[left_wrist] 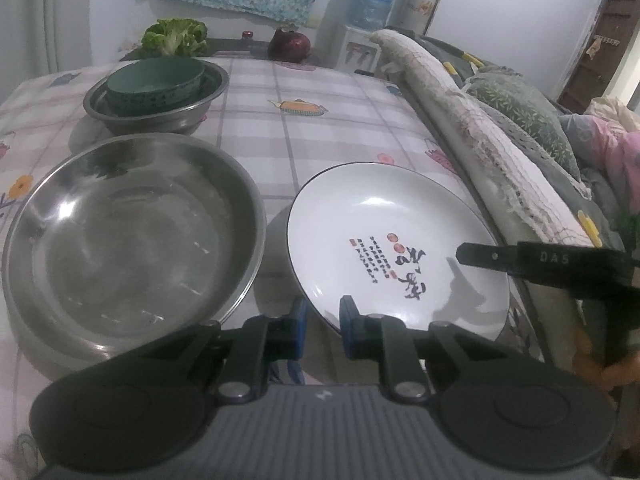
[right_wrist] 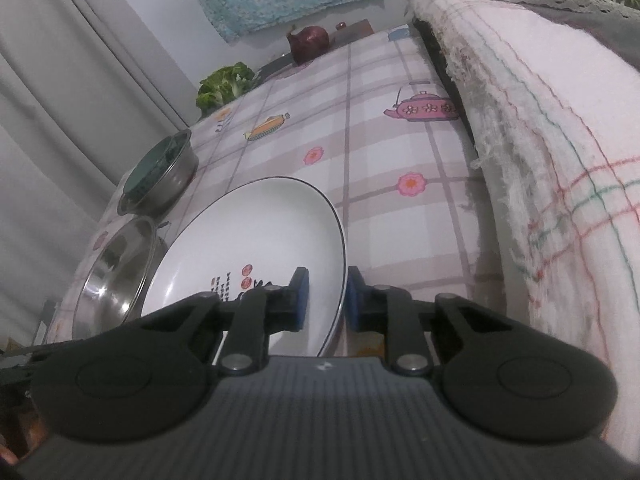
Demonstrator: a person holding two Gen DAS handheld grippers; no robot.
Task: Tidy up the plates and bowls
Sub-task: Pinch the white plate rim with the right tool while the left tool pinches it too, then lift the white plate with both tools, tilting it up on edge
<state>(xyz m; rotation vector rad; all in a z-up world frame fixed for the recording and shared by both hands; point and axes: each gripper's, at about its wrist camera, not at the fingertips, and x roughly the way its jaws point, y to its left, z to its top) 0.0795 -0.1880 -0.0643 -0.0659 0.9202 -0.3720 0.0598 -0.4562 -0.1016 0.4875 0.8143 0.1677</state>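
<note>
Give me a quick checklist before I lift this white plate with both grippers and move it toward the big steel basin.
1. Left gripper on the near rim of the white plate: ok, pads straddle the edge.
2. Right gripper on the plate's opposite rim: ok, rim between the pads.
3. Grip firm enough to lift: cannot tell.
4. Large steel basin empty: ok.
5. Green bowl nested in the small steel basin, away from the plate: ok.
6. Folded blanket close beside the plate: not ok, mind it.

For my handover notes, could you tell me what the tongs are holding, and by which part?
Both tongs grip the white plate by its rim: left tongs on its near edge, right tongs on its right edge.
</note>
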